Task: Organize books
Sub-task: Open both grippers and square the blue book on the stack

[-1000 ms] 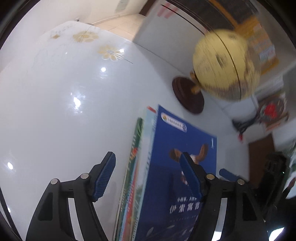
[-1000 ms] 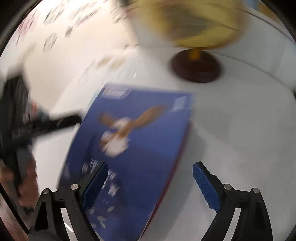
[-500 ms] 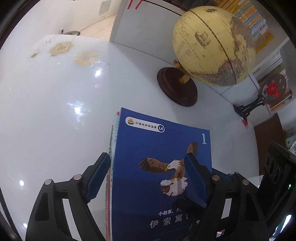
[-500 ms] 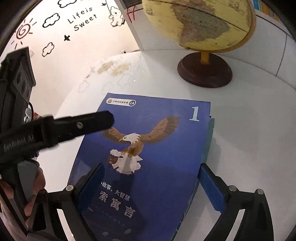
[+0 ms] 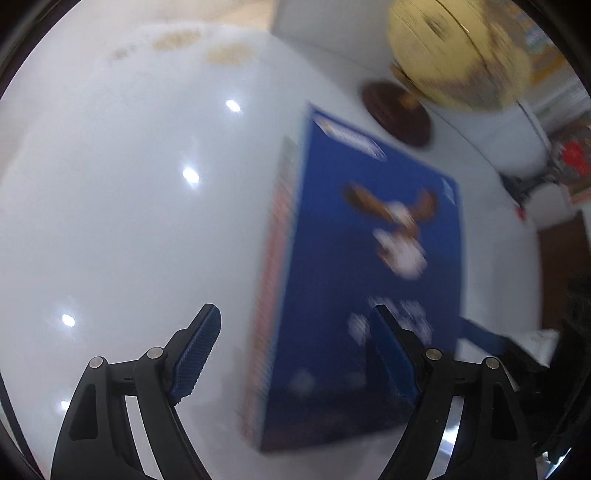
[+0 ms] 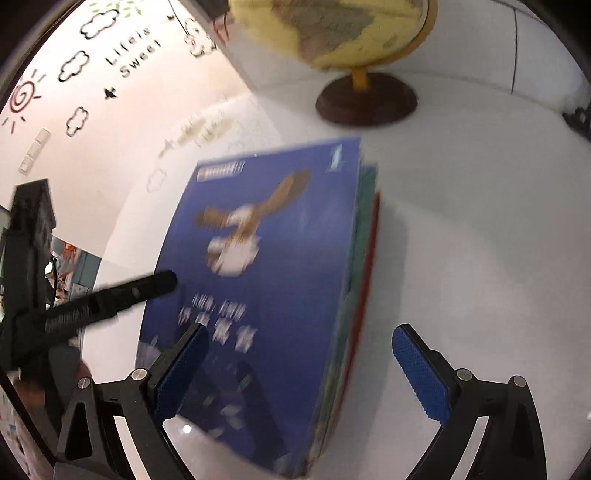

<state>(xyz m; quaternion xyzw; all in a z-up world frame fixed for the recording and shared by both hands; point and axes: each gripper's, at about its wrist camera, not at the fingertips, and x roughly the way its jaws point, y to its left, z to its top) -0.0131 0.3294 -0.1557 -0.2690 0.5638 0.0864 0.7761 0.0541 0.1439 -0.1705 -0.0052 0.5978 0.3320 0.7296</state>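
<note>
A stack of thin books lies flat on the white table (image 5: 129, 221), topped by a blue book (image 5: 351, 277) with an eagle on its cover. My left gripper (image 5: 295, 350) is open and straddles the stack's left spine edge: one finger hangs over bare table, the other over the blue cover. In the right wrist view the blue book (image 6: 266, 266) shows green and red books under its right edge. My right gripper (image 6: 301, 369) is open too, with one finger over the cover and the other clear of the right edge. No pad presses on the books.
A yellow globe (image 5: 458, 55) on a dark round base (image 5: 399, 114) stands just behind the stack, also the globe (image 6: 332, 33) in the right wrist view. The left gripper's black finger (image 6: 110, 299) reaches in from the left. A white cabinet and shelves stand behind.
Both grippers have drawn outward from the stack's sides, left one leftward, right one rightward, so the outer pads no longer sit against the book edges. The books stay flat on the table.
</note>
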